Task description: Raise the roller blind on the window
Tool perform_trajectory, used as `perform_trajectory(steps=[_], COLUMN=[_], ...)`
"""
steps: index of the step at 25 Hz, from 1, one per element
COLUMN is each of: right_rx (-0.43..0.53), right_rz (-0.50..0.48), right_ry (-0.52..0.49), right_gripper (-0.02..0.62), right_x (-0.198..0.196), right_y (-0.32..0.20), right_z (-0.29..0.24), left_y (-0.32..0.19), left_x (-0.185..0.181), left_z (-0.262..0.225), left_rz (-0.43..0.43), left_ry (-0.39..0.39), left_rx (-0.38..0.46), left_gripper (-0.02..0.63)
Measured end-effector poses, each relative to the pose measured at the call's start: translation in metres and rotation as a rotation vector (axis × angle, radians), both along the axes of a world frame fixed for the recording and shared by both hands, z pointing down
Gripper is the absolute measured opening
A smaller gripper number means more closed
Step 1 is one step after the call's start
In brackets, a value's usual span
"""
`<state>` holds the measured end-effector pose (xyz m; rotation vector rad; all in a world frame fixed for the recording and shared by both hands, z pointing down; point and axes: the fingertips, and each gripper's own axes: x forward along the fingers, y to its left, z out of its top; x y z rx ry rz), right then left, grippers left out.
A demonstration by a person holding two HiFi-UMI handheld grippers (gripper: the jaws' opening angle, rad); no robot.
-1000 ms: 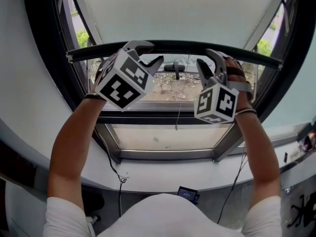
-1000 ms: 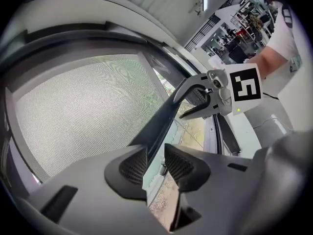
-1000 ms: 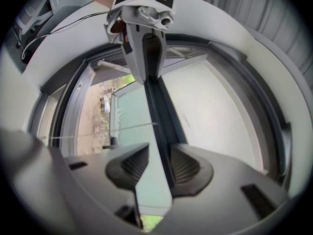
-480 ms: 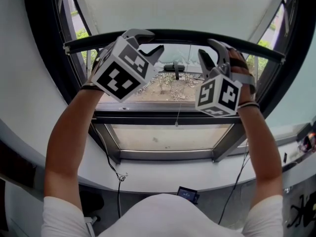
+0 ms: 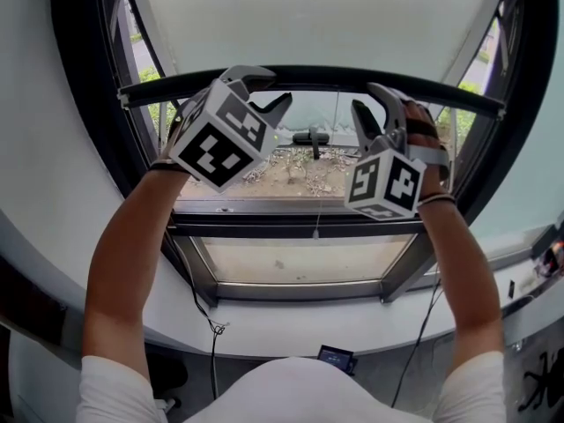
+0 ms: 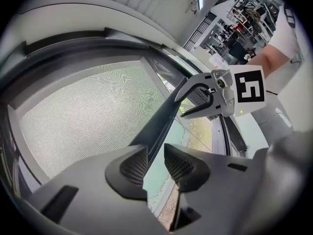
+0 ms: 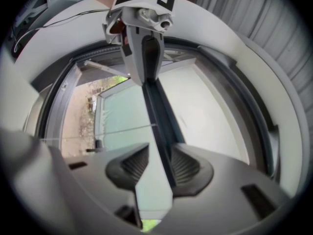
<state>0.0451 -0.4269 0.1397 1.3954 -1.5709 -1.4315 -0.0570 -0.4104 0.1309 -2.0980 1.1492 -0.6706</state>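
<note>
Blind: white mesh roller blind (image 5: 326, 16) part-lowered, dark bottom bar (image 5: 326, 73) set across black-framed window (image 5: 291, 223) | L gripper (image 5: 271, 91): jaws wide, just closing, bar straddled loosely | R gripper (image 5: 363, 97): jaws wide, bar straddled, unclamped

roller blind (image 5: 317, 16): pale, translucent | partly raised | dark bottom bar (image 5: 308, 75): level, high in window (image 5: 300, 223)

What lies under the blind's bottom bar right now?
Under the bottom bar, bare window glass shows gravelly ground outside. The blind fabric covers the pane above the bar, and nothing behind it shows.
</note>
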Motion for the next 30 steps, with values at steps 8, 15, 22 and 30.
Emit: perform_trajectory(steps=[8,15,22,30], right_rx=[0.026,-0.069,-0.258,-0.508], right_rz=[-0.040,-0.044,-0.085,-0.155], right_ry=[-0.073,-0.136,-0.270,-0.399], right_gripper=[0.132,0.132,0.132,0.133], right_x=[0.003,0.011,0.014,0.003], right_y=[0.016,0.016,0.018,0.025], right_z=[-0.002,0.035,0.090,0.155], left_y=[-0.001,0.001,0.001,0.002], left_x=[0.001,-0.001,-0.002,-0.005], left_z=[-0.013,-0.029,-0.041,-0.057], left_rz=[-0.011,-0.008,-0.010,-0.004], left_ry=[-0.002,0.023,0.016,0.039], left_rx=[0.007,0.036,0.051,0.051], left_gripper=[0.118,0.118,0.117,0.109])
